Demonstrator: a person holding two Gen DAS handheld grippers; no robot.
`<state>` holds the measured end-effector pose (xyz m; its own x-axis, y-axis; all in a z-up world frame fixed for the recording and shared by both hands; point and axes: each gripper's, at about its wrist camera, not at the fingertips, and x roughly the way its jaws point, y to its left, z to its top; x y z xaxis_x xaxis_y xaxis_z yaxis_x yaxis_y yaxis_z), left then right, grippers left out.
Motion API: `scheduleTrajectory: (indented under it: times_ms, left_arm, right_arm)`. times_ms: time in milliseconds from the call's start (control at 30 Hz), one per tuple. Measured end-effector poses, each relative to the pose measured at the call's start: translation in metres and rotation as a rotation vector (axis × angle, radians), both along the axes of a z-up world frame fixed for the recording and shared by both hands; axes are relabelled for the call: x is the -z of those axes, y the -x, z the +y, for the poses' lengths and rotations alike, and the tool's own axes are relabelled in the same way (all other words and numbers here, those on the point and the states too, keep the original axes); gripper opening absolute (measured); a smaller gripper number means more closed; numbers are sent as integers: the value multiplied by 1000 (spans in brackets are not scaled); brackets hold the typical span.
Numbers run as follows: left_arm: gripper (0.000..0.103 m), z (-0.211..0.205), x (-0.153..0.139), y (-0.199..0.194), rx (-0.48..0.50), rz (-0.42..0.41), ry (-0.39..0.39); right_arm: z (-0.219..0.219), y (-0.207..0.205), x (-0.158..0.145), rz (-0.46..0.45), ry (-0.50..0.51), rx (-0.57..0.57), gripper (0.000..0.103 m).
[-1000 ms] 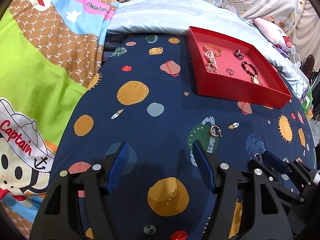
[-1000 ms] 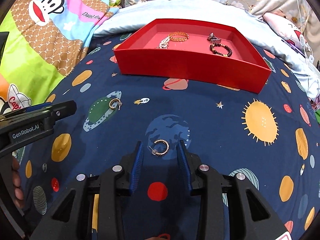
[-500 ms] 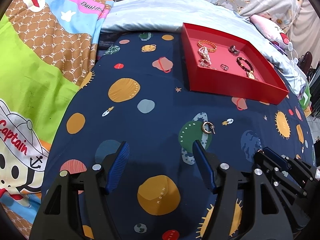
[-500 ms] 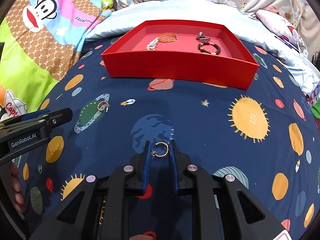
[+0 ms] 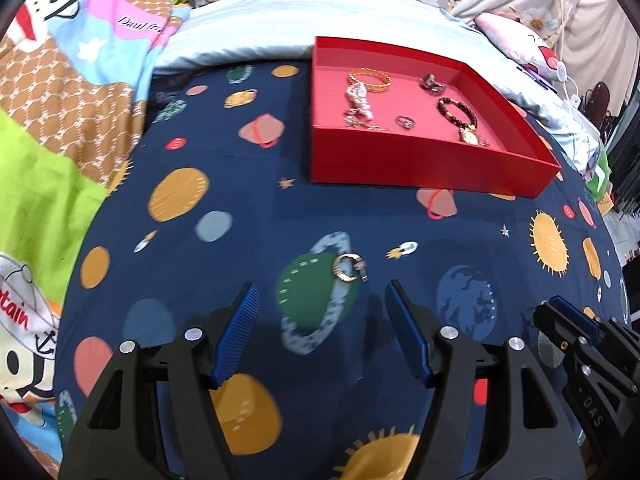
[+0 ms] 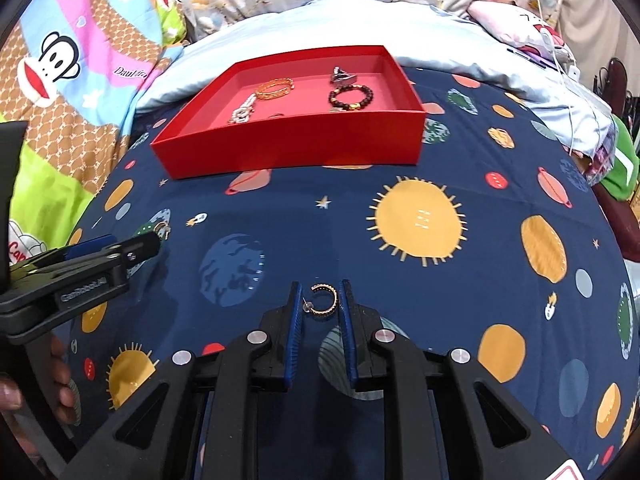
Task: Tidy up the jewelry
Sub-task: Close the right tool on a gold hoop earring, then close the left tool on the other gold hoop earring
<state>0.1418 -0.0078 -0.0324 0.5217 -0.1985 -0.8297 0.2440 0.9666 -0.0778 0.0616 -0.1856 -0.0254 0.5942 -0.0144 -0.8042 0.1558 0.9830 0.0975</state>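
My right gripper [image 6: 320,292] is shut on a gold hoop earring [image 6: 323,300], which stands upright between the blue pads over the navy planet-print sheet. A second gold hoop earring [image 5: 349,267] lies on the sheet's green planet, just beyond the tips of my left gripper [image 5: 322,290], whose jaws stand open and empty. The red tray [image 5: 420,168] sits farther back and holds a gold bangle [image 5: 370,80], a pearl piece [image 5: 358,100], a small ring [image 5: 405,122] and a dark bead bracelet [image 5: 456,110]. In the right wrist view the tray [image 6: 288,148] lies ahead and to the left.
A cartoon-monkey blanket [image 5: 60,100] rises on the left. A pale blue pillow [image 5: 280,24] lies behind the tray. Cables and a pink plush [image 5: 532,48] sit at the far right. A hand [image 6: 36,384] grips the left tool.
My right jaws closed on the hoop earring and carried it rightward over the sheet. My left gripper slid toward the other earring, which now lies just ahead of its tips.
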Motion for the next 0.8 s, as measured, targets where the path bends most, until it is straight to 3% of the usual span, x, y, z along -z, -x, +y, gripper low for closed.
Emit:
scheduleTrajectory:
  times_ms: [400, 467, 633, 800]
  left_arm:
    - [43, -21, 10, -6, -5, -50, -72]
    - [40, -22, 10, -5, -2, -58, -73]
    - [20, -22, 9, -2, 11, -70, -61]
    - [17, -17, 9, -1, 14, -64, -34]
  right_arm:
    - [-12, 1, 1, -7, -30, 14, 17]
    - [-14, 1, 1, -7, -34, 16, 17]
    - [-16, 1, 1, -10, -39, 21, 17]
    - [-16, 1, 0, -12, -42, 22, 17]
